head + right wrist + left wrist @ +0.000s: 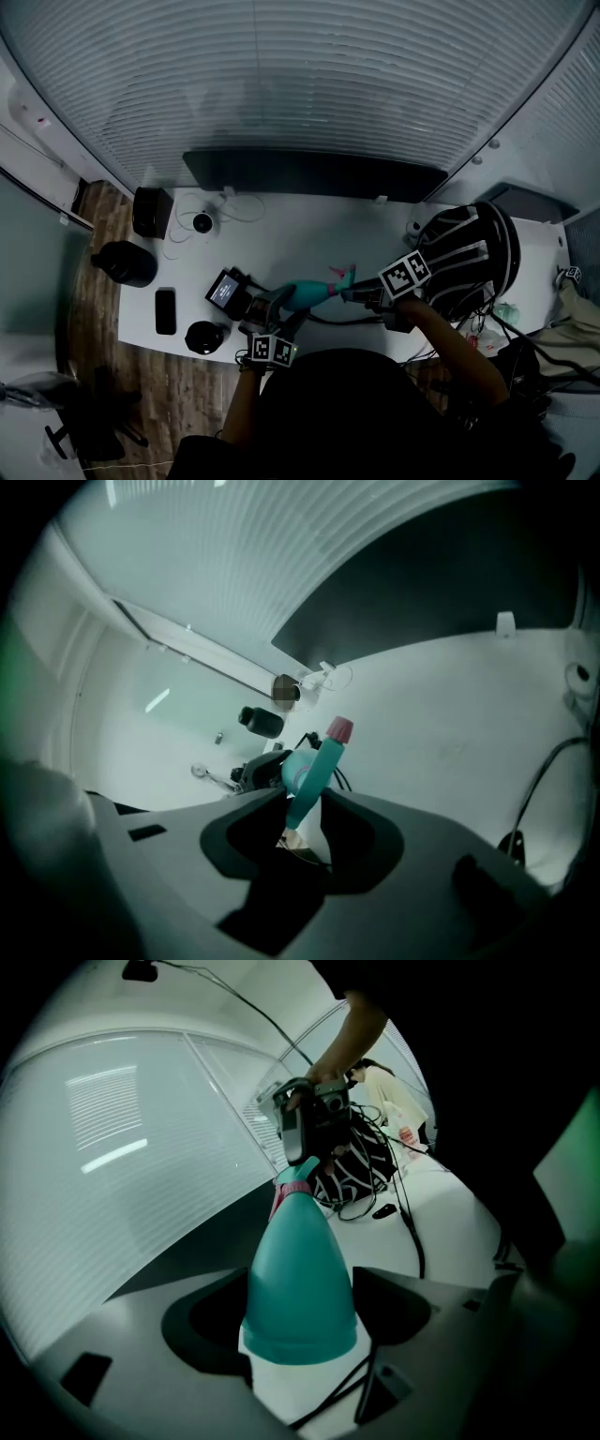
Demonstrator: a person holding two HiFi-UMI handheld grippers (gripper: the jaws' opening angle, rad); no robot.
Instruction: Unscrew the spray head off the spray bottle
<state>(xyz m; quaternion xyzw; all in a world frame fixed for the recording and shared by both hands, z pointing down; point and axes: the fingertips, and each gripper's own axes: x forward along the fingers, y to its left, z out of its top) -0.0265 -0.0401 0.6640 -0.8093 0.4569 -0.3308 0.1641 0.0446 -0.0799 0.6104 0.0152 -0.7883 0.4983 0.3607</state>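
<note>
Gripping the bottle point(300, 1279) by its wide body with the left gripper point(298, 1314), jaws clamped on both sides. Pinching the spray head point(317, 766) with the right gripper point(305, 822), jaws closed on its stem below the pink nozzle point(339, 729). Held sideways between the two, over the near part of the desk point(309, 234). Probably mid-unscrew, head not yet off. Best: keep the left clamp firm, roll the right about the bottle's long axis, regrip at wrist limit. Counts: one bottle, one spray head, two grippers, one phone point(165, 311), one striped bag point(469, 258).
</note>
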